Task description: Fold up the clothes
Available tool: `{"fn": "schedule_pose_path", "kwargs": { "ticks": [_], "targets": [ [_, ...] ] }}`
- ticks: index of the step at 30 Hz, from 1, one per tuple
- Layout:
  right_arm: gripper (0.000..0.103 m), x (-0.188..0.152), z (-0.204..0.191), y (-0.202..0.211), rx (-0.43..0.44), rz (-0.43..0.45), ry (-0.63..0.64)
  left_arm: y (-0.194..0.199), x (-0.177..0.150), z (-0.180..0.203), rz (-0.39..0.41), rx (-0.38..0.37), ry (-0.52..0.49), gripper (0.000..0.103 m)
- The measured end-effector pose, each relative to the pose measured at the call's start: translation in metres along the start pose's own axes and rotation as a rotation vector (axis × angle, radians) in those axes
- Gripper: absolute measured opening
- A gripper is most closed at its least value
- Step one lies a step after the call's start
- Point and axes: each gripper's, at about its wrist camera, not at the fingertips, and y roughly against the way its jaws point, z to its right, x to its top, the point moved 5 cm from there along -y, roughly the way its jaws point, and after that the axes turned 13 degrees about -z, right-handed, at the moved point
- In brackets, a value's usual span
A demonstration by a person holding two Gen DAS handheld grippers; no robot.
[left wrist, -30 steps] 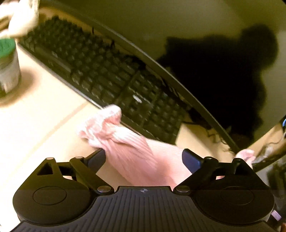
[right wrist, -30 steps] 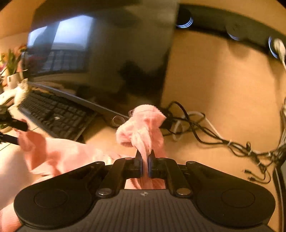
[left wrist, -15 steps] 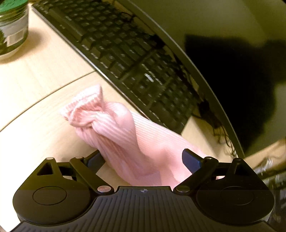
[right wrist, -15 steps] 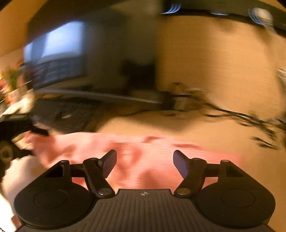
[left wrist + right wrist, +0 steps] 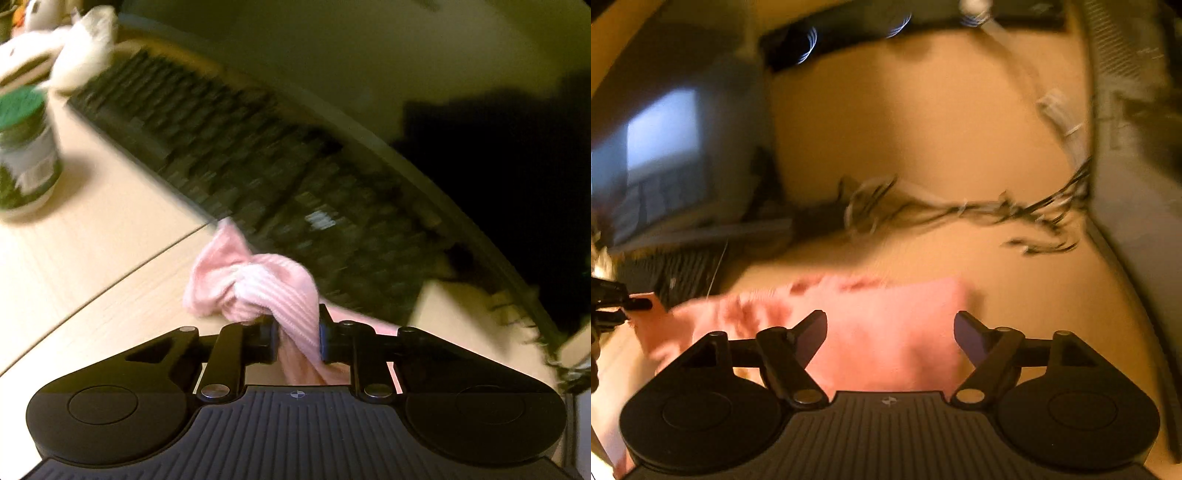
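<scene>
A pink ribbed garment [image 5: 258,288] lies on the pale wooden desk [image 5: 92,258], in front of the keyboard. My left gripper [image 5: 297,336] is closing on its bunched end, and both pads press the cloth. In the right wrist view the same pink garment [image 5: 882,343] lies spread flat on the desk. My right gripper [image 5: 890,328] hovers over it with its jaws opening wide. The cloth shows between the fingers, but the pads do not touch it. The left gripper's fingers [image 5: 628,303] hold the garment's far left end.
A black keyboard [image 5: 258,177] runs diagonally behind the garment, with a dark monitor [image 5: 498,166] beyond it. A green-lidded jar [image 5: 26,147] stands at the left and a white soft thing [image 5: 81,55] at the top left. Tangled cables [image 5: 960,214] lie beyond the garment.
My left gripper went from wide open to clamped on the garment's bunched end. My right gripper let go of the other end, opened and swung right; that end now lies flat.
</scene>
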Motion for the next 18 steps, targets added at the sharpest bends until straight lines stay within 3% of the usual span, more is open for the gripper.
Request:
{"fn": "schedule_pose_path", "kwargs": {
  "ticks": [4, 7, 10, 13, 14, 15, 17, 18],
  "targets": [
    [0.079, -0.002, 0.029, 0.021, 0.009, 0.023, -0.092, 0.032, 0.0, 0.06, 0.12, -0.051, -0.195, 0.018],
    [0.079, -0.013, 0.046, 0.03, 0.002, 0.019, -0.137, 0.047, -0.012, 0.115, 0.17, -0.149, -0.333, 0.014],
    [0.08, -0.024, 0.054, 0.034, -0.015, 0.014, -0.162, 0.05, -0.038, 0.169, 0.147, -0.285, -0.469, 0.014],
    [0.083, -0.031, 0.057, 0.032, -0.019, -0.004, -0.179, 0.031, -0.07, 0.212, 0.02, -0.402, -0.548, 0.017],
    [0.083, -0.032, 0.058, 0.029, -0.021, -0.013, -0.182, 0.016, -0.083, 0.226, -0.063, -0.452, -0.565, 0.026],
    [0.083, -0.034, 0.058, 0.026, -0.023, -0.021, -0.185, 0.003, -0.096, 0.236, -0.117, -0.485, -0.584, 0.046],
    [0.083, -0.034, 0.058, 0.023, -0.016, -0.028, -0.191, -0.016, -0.126, 0.253, -0.177, -0.519, -0.664, 0.067],
    [0.083, -0.034, 0.058, 0.022, -0.012, -0.03, -0.194, -0.02, -0.139, 0.257, -0.212, -0.52, -0.706, 0.069]
  ]
}}
